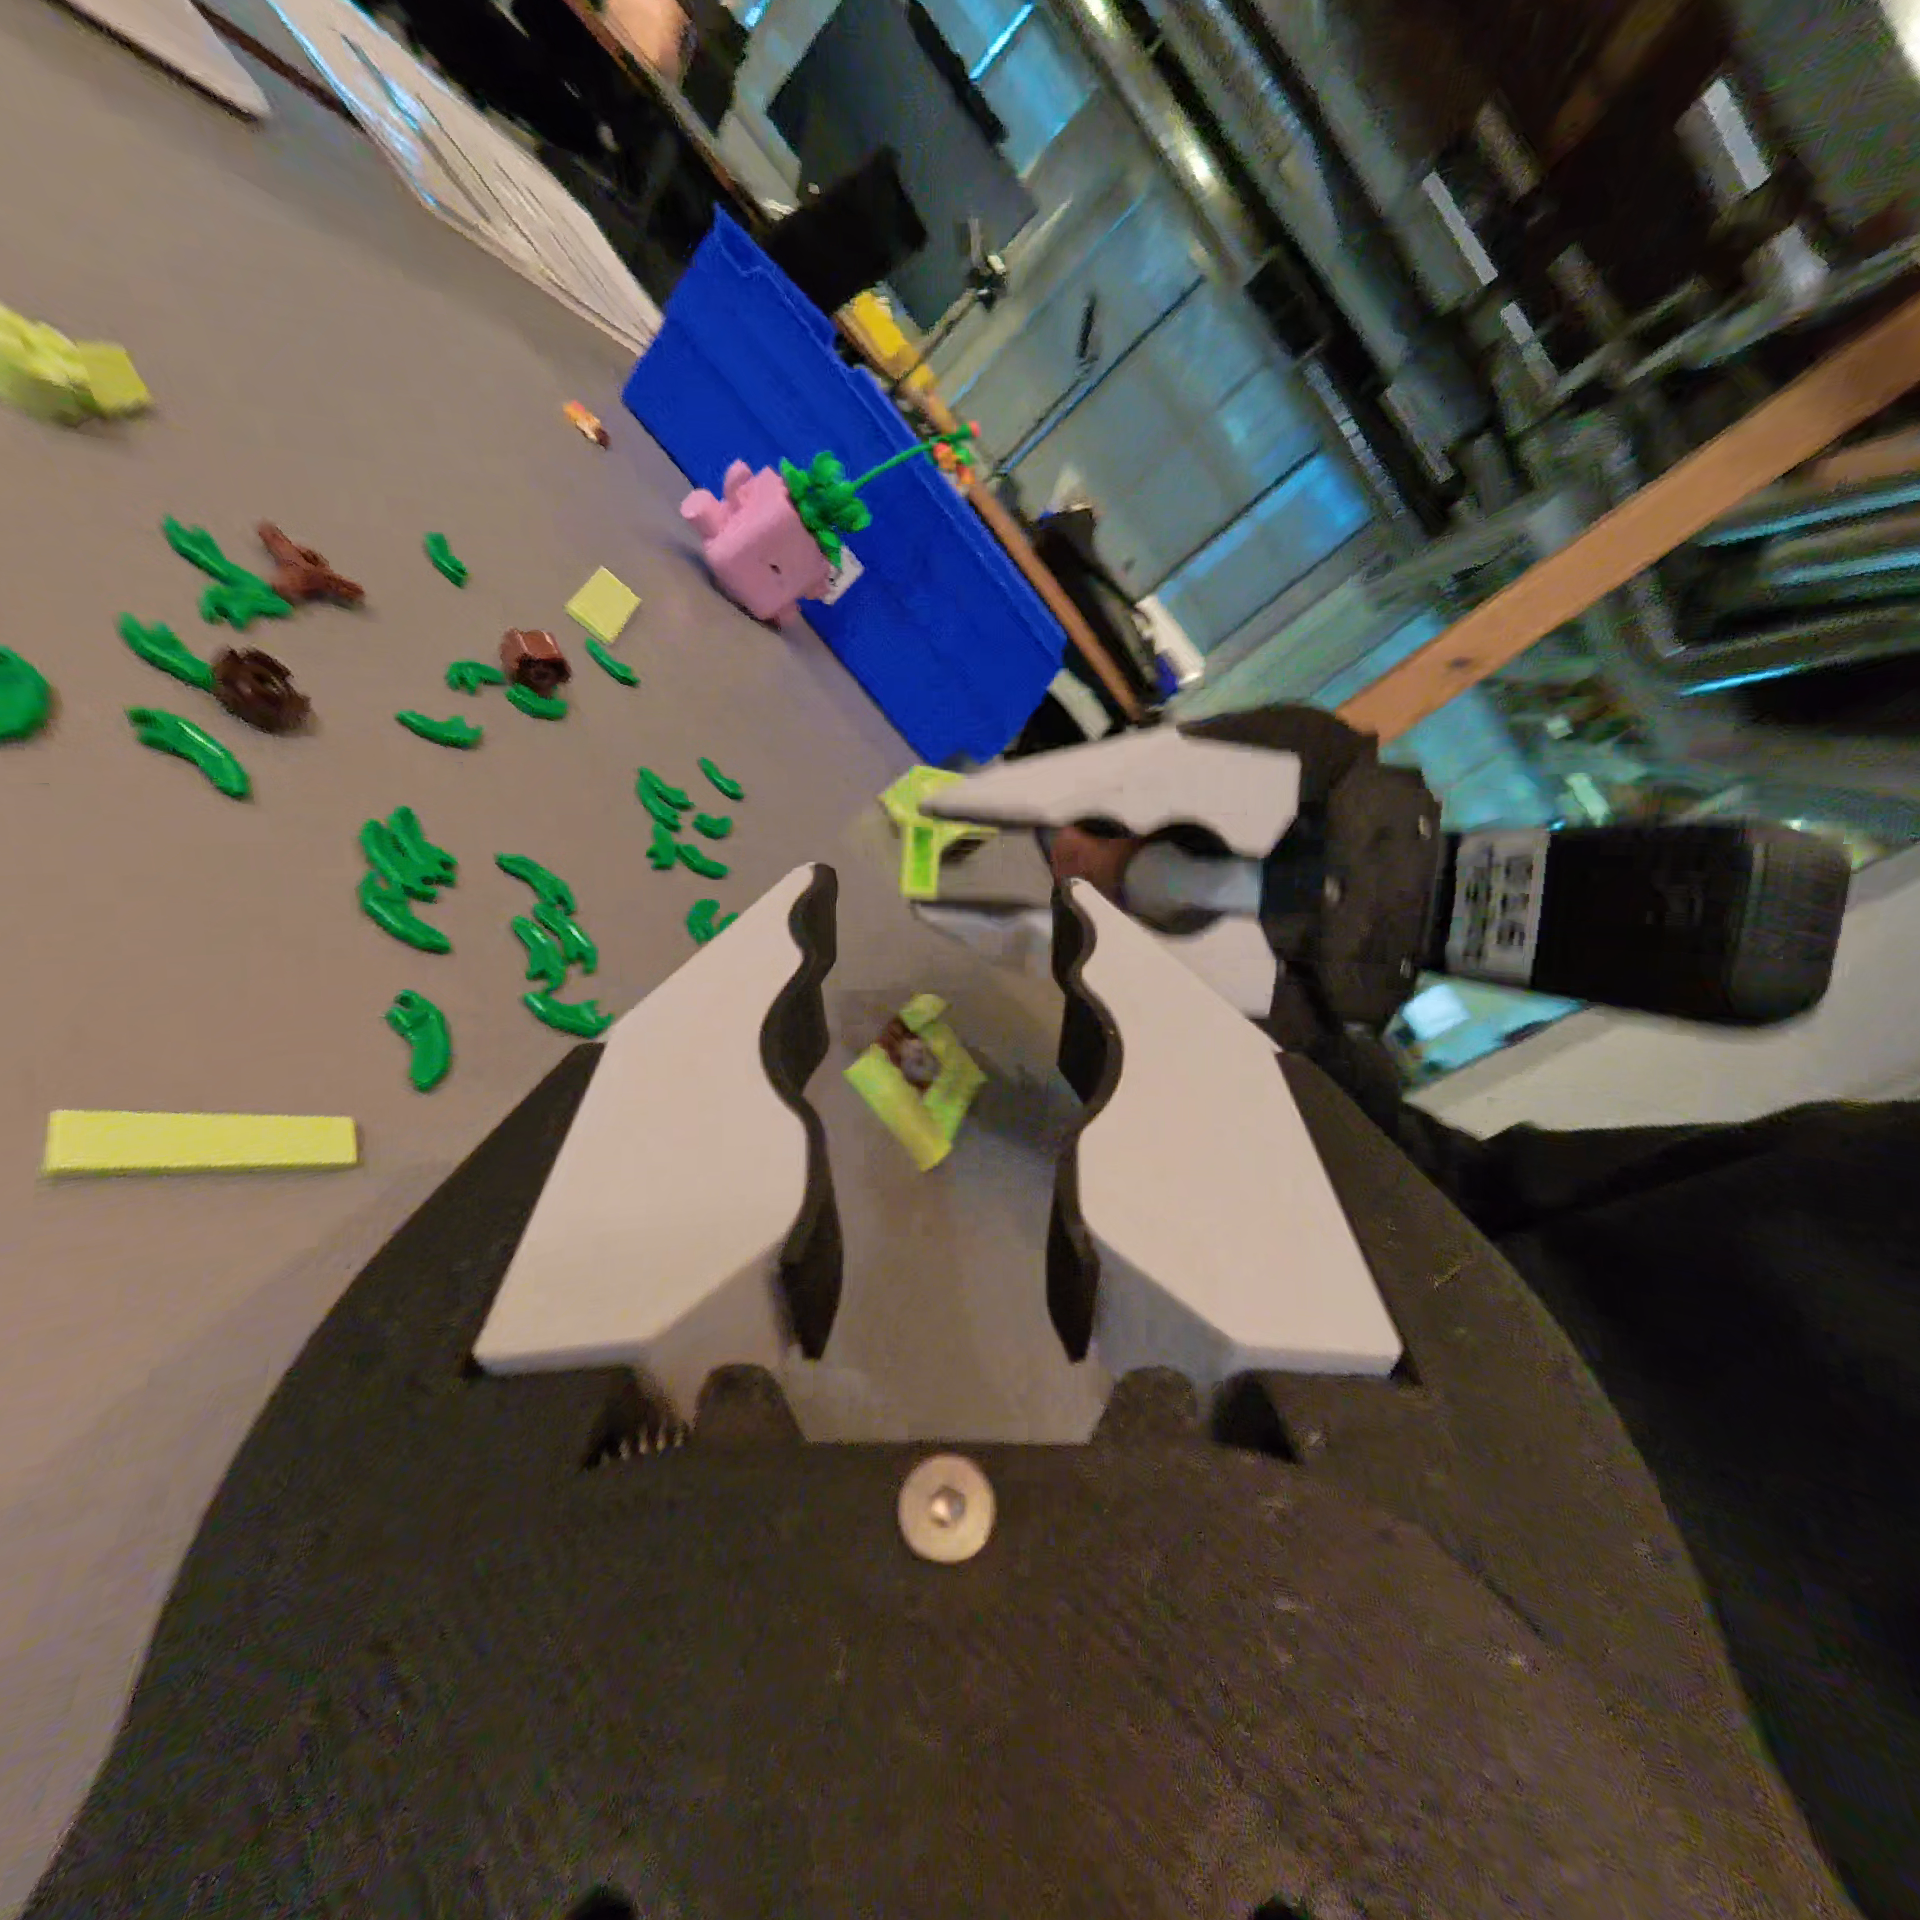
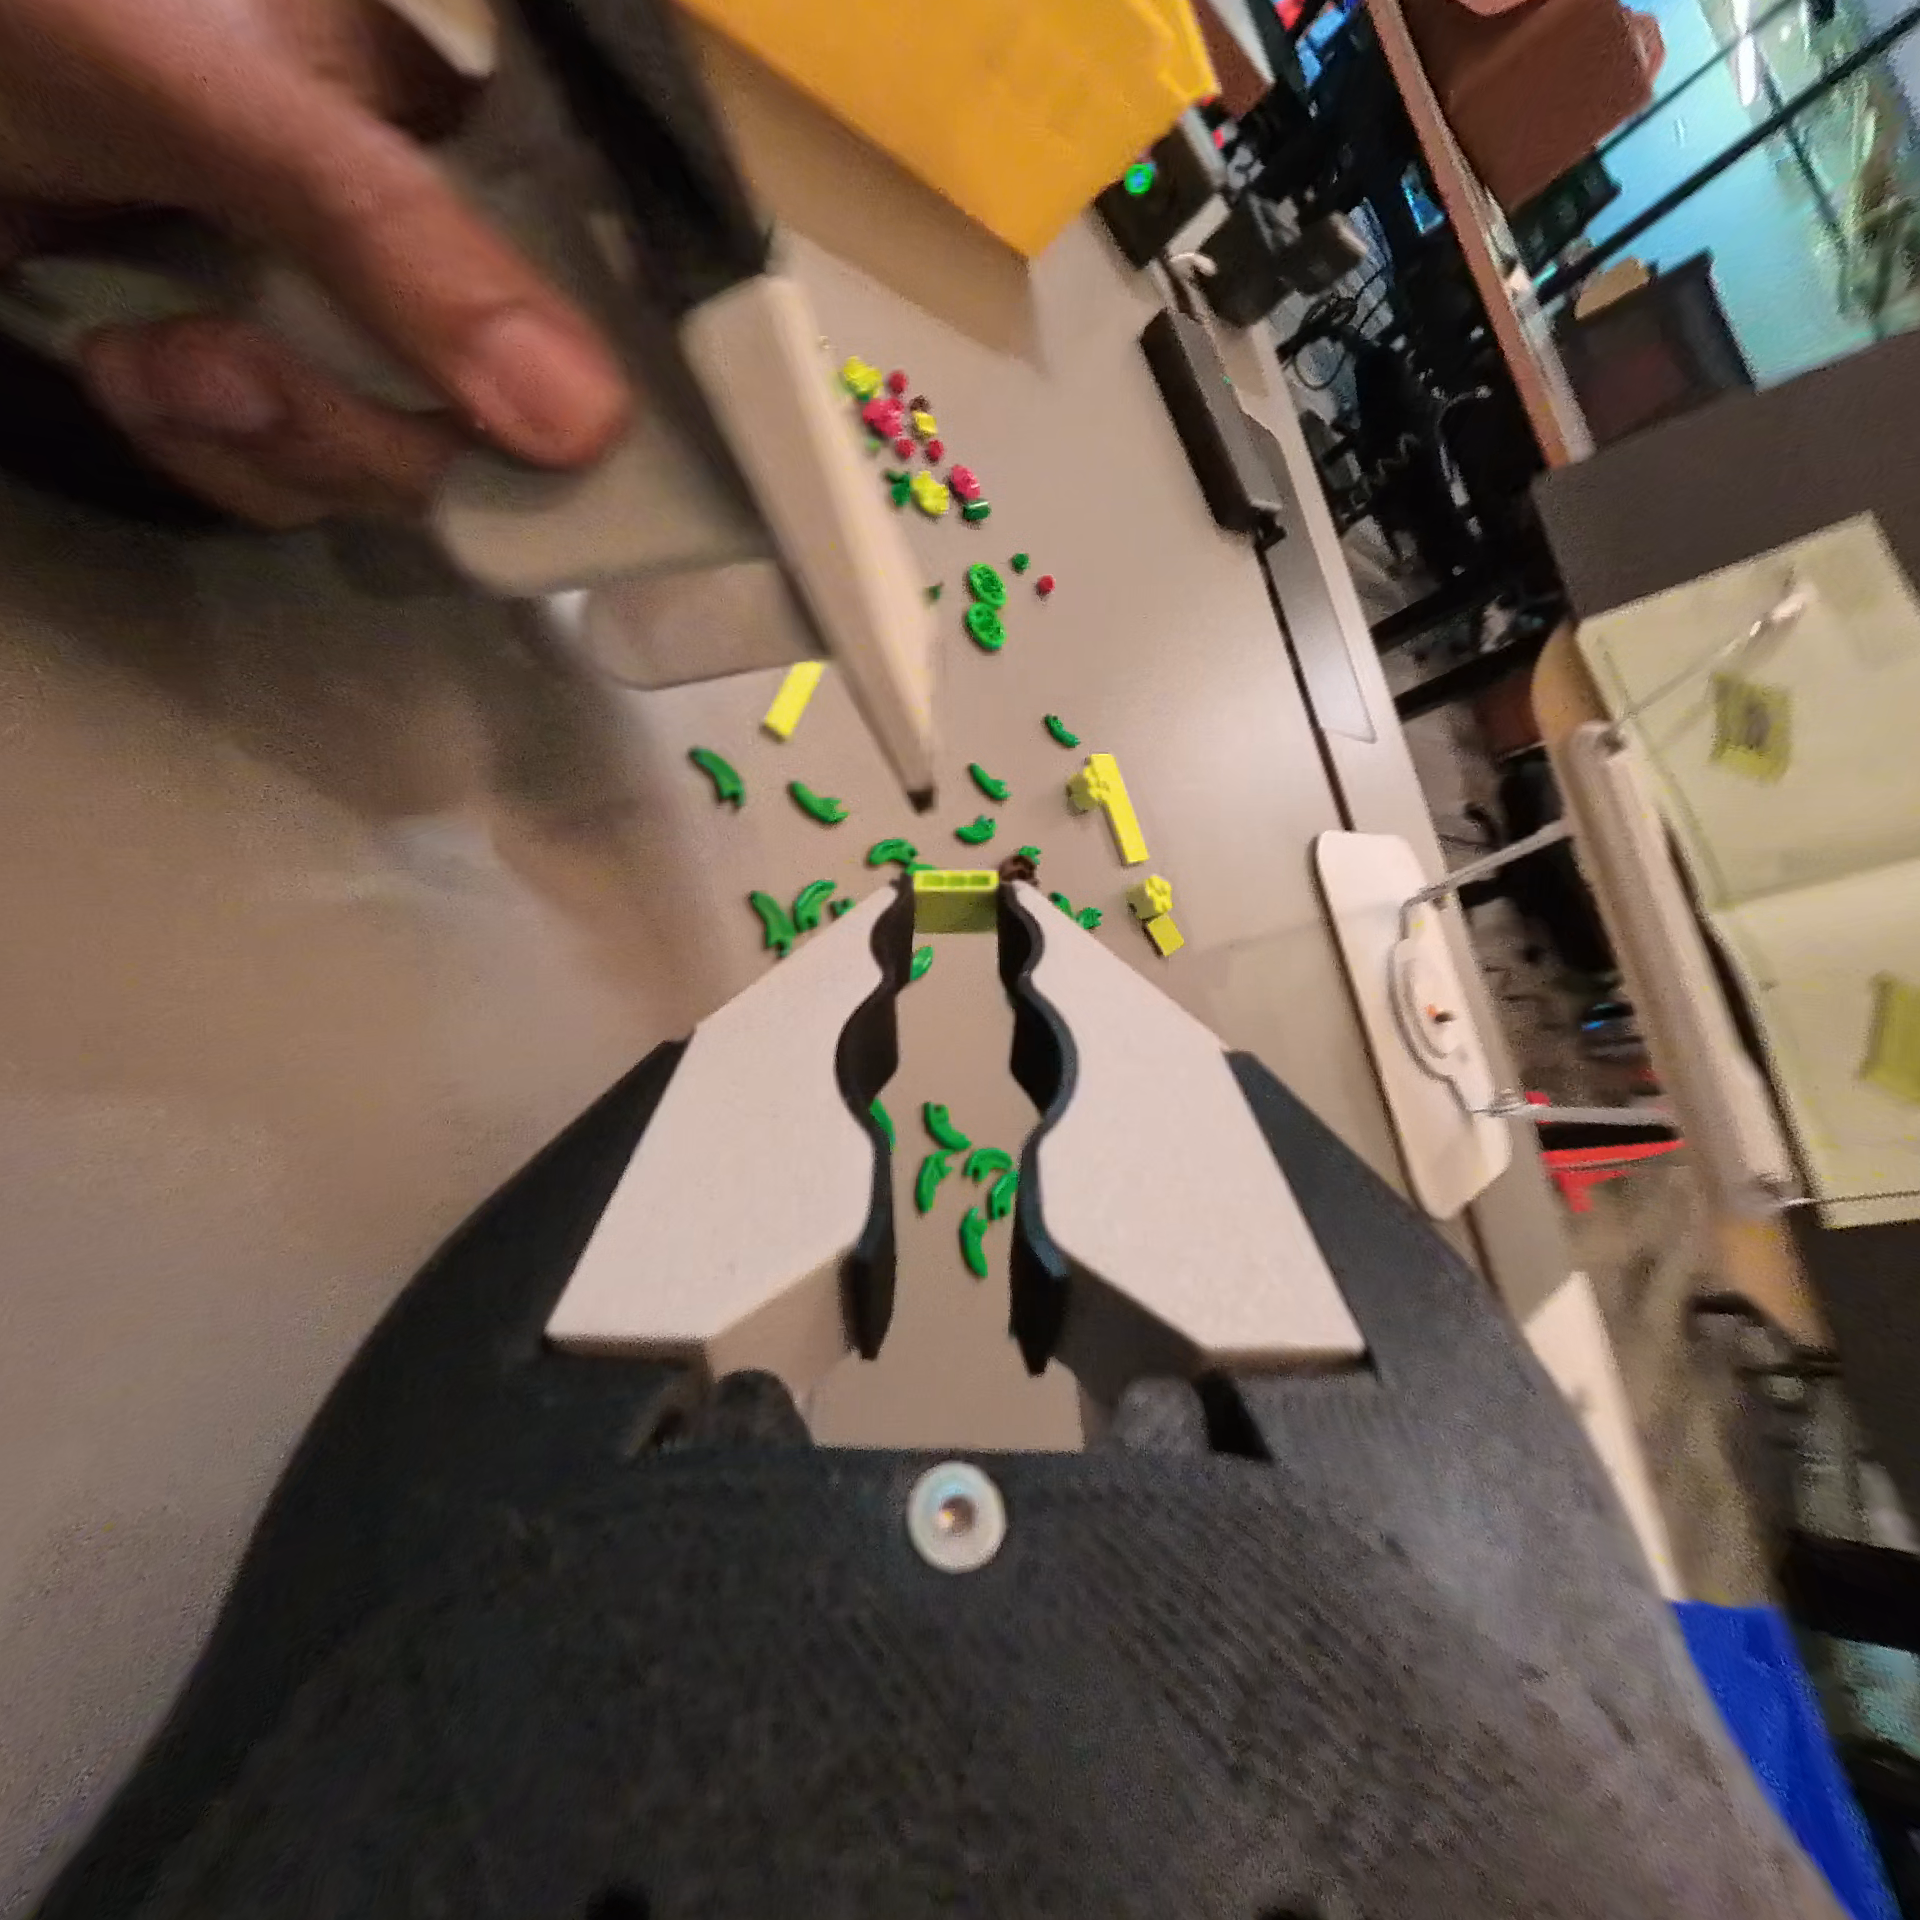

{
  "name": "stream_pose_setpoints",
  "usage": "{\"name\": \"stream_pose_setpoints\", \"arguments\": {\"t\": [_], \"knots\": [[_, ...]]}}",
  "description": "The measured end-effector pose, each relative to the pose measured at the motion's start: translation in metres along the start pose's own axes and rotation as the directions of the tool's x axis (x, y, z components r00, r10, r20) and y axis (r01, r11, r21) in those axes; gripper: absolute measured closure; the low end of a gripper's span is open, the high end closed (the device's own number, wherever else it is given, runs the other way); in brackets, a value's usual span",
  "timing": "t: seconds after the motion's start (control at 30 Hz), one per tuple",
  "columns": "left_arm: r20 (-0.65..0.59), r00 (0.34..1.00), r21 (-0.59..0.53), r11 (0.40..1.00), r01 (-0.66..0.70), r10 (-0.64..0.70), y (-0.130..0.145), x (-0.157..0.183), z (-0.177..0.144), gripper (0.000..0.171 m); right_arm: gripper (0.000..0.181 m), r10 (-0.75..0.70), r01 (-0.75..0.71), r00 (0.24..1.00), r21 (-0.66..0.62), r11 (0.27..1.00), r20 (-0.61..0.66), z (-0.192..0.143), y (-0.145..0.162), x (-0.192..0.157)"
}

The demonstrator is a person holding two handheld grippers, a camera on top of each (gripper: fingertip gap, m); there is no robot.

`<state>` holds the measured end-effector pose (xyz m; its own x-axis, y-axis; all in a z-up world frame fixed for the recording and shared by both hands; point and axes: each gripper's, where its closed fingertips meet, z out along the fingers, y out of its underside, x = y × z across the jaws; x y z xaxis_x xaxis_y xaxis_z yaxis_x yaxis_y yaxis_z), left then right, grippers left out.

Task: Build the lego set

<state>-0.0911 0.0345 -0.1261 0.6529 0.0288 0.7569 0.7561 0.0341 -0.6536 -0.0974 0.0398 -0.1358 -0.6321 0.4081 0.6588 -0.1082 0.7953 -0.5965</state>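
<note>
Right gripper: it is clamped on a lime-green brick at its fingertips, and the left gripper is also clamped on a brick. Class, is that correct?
Not quite. The right gripper does clamp the lime-green brick at its fingertips. But the left wrist view shows the left gripper open and holding nothing; a small lime-green and brown assembly lies on the table, seen between its fingers.

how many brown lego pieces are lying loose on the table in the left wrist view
3: a branch-like piece far left, a dark round piece below it, and a brown stud piece to their right. Others may be hidden behind the grippers.
</note>
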Motion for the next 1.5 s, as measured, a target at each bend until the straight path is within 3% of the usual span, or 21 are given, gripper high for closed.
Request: {"name": "stream_pose_setpoints", "arguments": {"t": [0.13,0.23,0.3,0.5,0.6,0.67,0.73,0.8,0.9,0.97,1.23,1.5], "knots": [[-0.063,0.995,-0.024,0.997,0.070,-0.071,0.008,0.006,0.005,0.136,0.167,-0.134,0.132,0.990,-0.051,0.990,-0.049,-0.016,-0.010,-0.014],[-0.075,0.996,-0.064,0.997,0.042,-0.047,0.016,0.013,0.010,0.142,0.167,-0.134,0.130,0.990,-0.074,0.989,-0.052,-0.022,-0.010,-0.016],[-0.076,0.996,-0.077,0.997,0.030,-0.036,0.019,0.014,0.011,0.155,0.167,-0.127,0.123,0.990,-0.074,0.990,-0.057,-0.024,-0.010,-0.016],[-0.106,0.994,-0.116,0.993,0.014,-0.027,0.027,0.022,0.015,0.161,0.167,-0.115,0.109,0.991,-0.091,0.990,-0.063,-0.025,-0.009,-0.017],[-0.126,0.992,-0.097,0.995,0.012,-0.025,0.023,0.024,0.014,0.166,0.166,-0.033,0.031,0.997,-0.037,0.999,-0.064,-0.028,-0.014,-0.015],[-0.187,0.982,-0.063,0.998,0.024,-0.036,0.017,0.032,0.012,0.166,0.150,0.132,-0.132,0.991,0.054,0.990,0.001,-0.033,-0.020,-0.015],[-0.287,0.956,-0.029,0.998,0.057,-0.063,0.009,0.043,0.007,0.167,0.137,0.353,-0.366,0.929,0.146,0.919,0.109,-0.041,-0.026,-0.009],[-0.374,0.925,0.002,0.997,0.076,-0.070,0.002,0.054,0.002,0.167,0.139,0.528,-0.577,0.812,0.209,0.789,0.248,-0.052,-0.032,0.000],[-0.437,0.899,0.023,0.999,0.037,-0.023,-0.001,0.068,-0.001,0.167,0.160,0.631,-0.779,0.620,0.268,0.567,0.466,-0.072,-0.047,0.012],[-0.458,0.888,0.024,1.000,-0.014,0.024,0.002,0.077,-0.001,0.167,0.170,0.652,-0.835,0.547,0.283,0.472,0.525,-0.078,-0.050,0.019],[-0.430,0.895,0.016,0.992,-0.122,0.117,0.010,0.083,0.003,0.166,0.176,0.649,-0.886,0.453,0.230,0.402,0.611,-0.078,-0.053,0.007],[-0.421,0.897,-0.010,0.988,-0.152,0.134,0.017,0.084,0.006,0.165,0.178,0.654,-0.877,0.464,0.206,0.434,0.597,-0.078,-0.049,0.002]]}}
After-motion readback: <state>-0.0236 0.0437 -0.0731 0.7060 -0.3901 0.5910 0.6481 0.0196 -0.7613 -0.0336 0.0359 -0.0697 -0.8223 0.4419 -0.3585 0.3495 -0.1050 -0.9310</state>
